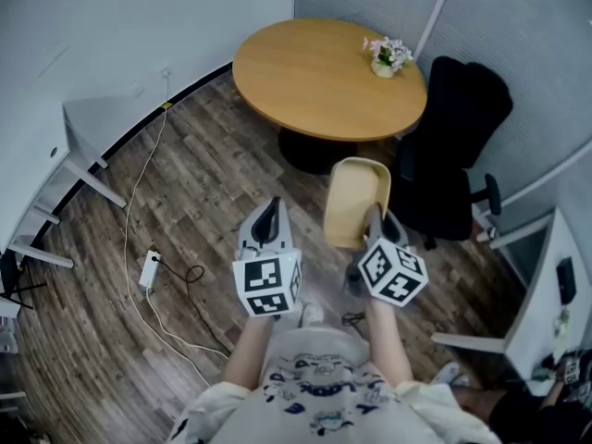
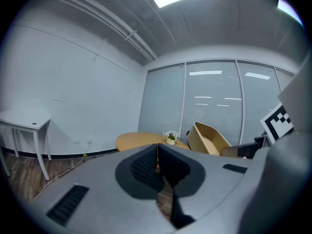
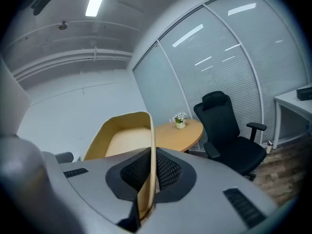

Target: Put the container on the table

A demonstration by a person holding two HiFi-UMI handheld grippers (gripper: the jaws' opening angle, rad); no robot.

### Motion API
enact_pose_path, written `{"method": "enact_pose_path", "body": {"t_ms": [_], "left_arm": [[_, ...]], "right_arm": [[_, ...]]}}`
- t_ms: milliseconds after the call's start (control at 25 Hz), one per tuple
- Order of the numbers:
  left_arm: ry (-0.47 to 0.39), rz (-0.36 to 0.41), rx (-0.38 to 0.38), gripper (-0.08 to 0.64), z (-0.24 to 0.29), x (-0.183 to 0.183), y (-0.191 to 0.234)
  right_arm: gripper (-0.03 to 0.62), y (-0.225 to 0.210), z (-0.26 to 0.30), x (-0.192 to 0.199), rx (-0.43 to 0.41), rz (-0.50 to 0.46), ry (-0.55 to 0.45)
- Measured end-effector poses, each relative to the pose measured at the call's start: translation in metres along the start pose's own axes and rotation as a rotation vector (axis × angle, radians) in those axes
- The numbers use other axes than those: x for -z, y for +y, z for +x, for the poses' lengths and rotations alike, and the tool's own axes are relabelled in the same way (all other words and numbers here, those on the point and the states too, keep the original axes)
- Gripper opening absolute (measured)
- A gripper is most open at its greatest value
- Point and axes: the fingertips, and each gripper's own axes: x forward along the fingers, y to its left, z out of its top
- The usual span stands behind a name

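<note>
My right fingers (image 3: 168, 172) are clamping the thin wall of the tan container (image 1: 356, 192), holding it in the air over the wooden floor (image 1: 203, 202), near the round counter (image 1: 305, 81). My left fingers (image 2: 141, 167) are pressing together, empty.

**Colour and pattern record**
Container (image 1: 356, 202), in the right gripper (image 1: 375, 218): plain pale tan, no pattern. Right gripper and left gripper (image 1: 268, 213): grey bodies, black mesh-textured pads (image 3: 168, 172), each cube (image 1: 268, 285) white with black square markers. Table (image 1: 305, 81), ahead of both grippers: honey-toned wood top, dark base. Flowers (image 1: 388, 50) on it: pink and white, in a pale pot (image 1: 383, 67). Chair (image 1: 458, 137), right of the right gripper: black. Floor (image 1: 203, 183) beneath: brown wood-grain planks, crossed by a white cable (image 1: 139, 178).
</note>
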Motion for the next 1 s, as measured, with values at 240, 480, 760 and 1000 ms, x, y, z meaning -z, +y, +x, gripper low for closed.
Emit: {"method": "enact_pose_path", "body": {"t_ms": [240,480,760,1000], "left_arm": [[0.005,-0.006,0.009,0.006,0.006,0.0,0.009],[0.006,0.01,0.026,0.006,0.013,0.002,0.016],[0.012,0.025,0.027,0.006,0.021,0.004,0.029],[0.04,-0.004,0.021,0.006,0.039,0.01,0.036]], "right_arm": [[0.011,0.008,0.006,0.001,0.012,0.012,-0.011],[0.011,0.015,0.015,0.009,0.016,0.019,-0.006],[0.011,0.018,0.025,0.017,0.025,0.038,0.007],[0.011,0.014,0.042,0.014,0.038,0.031,0.021]]}}
